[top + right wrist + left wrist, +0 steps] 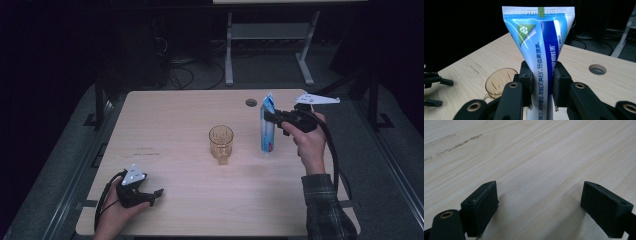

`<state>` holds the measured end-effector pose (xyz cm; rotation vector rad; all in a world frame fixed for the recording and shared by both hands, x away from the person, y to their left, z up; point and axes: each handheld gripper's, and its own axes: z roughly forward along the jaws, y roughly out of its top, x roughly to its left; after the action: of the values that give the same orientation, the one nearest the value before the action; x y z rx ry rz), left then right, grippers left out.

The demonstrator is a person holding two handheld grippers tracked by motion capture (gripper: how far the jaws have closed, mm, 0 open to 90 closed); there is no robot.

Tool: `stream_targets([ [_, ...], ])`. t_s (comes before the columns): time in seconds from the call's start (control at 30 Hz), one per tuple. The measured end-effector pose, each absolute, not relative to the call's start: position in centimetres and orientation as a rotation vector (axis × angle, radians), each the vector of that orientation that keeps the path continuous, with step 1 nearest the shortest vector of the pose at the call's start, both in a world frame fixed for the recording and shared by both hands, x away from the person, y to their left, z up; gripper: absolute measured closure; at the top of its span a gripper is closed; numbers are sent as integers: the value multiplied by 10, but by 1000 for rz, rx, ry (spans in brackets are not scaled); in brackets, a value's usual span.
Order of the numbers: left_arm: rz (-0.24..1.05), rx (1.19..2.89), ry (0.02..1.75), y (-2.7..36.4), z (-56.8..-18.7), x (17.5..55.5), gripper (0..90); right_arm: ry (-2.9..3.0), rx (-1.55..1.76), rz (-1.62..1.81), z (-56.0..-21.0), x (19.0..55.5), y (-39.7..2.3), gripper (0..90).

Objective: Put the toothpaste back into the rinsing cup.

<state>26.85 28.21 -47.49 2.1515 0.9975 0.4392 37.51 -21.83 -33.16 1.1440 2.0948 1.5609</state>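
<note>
High view: left tongs released, low over desk near front edge; amber glass mid-desk; right tongs clamp upright toothpaste tube, cap down; left gripper view: jaws apart above bare wood; right gripper view: jaws pinch tube, glass behind.

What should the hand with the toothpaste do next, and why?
Probably carry the tube left, over the cup. The right gripper is shut on it, upright, cap down beside the cup; the left gripper rests open, apart.
</note>
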Motion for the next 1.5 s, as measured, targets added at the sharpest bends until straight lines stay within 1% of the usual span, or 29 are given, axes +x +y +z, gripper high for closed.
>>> stream_targets([
  [0.83,437,2150,998,282,-475,269,132,2134,1014,1591,-290,394,-175,728],
  [1.5,438,2151,998,282,-475,269,132,2181,953,1591,-282,407,-141,727],
])
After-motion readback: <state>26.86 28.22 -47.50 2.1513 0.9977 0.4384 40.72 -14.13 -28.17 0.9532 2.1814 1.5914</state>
